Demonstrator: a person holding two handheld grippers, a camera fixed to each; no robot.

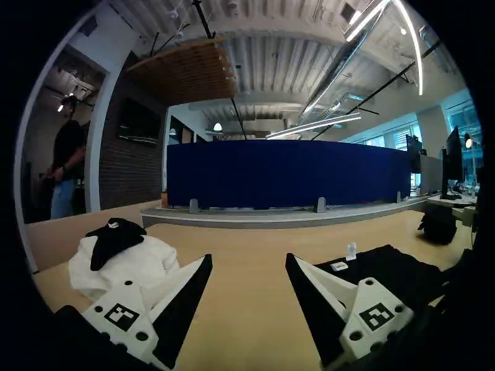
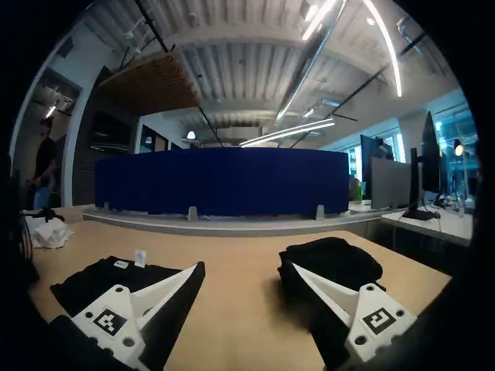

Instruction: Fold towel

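A flat black towel with white tags lies on the wooden table, right of my left gripper. That gripper is open, with bare table between its fingers. The same flat black towel lies to the left of my right gripper, which is also open and holds nothing. A bunched black cloth sits just behind the right gripper's right finger. A crumpled white towel pile with a small black cloth on top sits beside the left gripper's left finger.
A blue partition on a grey ledge closes the table's far side. Another black pile lies at the far right. Desks with monitors stand to the right. A person stands far off at the left.
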